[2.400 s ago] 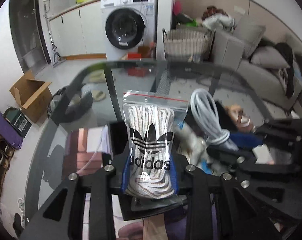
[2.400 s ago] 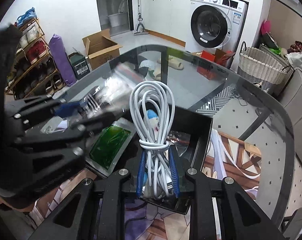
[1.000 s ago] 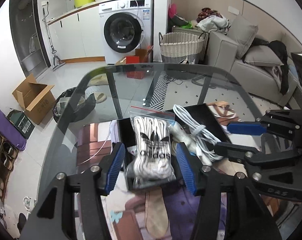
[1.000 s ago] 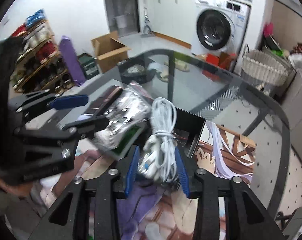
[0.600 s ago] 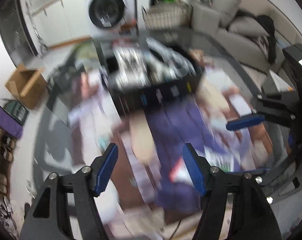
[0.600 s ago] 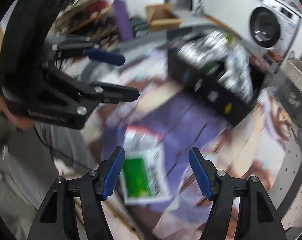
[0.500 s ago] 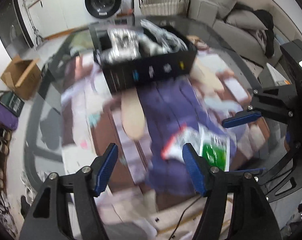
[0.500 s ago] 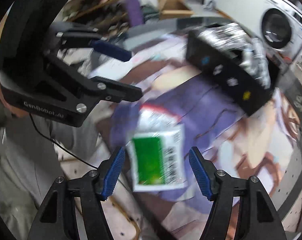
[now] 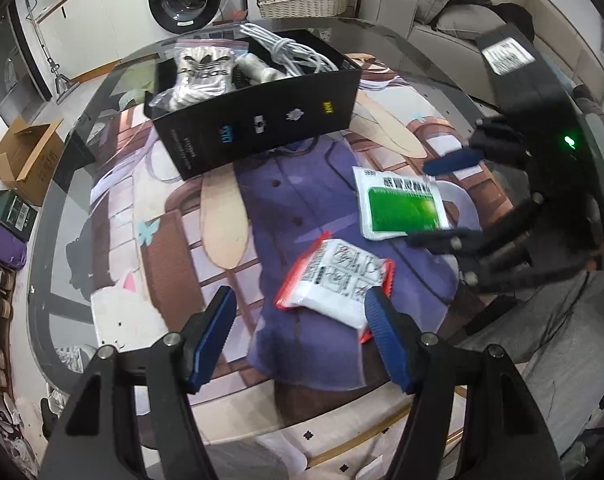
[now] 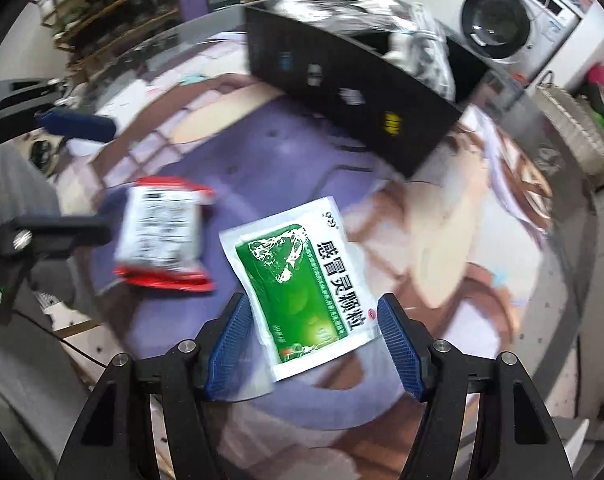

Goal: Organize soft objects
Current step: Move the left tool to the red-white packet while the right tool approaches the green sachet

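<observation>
From your left wrist, your left tongs point(image 9: 300, 314) gape wide and empty around the red-edged packet point(image 9: 336, 282); the black box point(image 9: 258, 120) stands beyond, holding the laces bag point(image 9: 200, 70) and cable point(image 9: 286, 50).

From your right wrist, your right tongs point(image 10: 312, 322) are spread wide, bracketing the green sachet point(image 10: 302, 280) on the bench point(image 10: 482, 300); the box contents blur.

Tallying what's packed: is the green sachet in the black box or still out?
Out. The green sachet lies flat on the printed mat, apart from the black box, between the open right gripper fingers, ungripped.
</observation>
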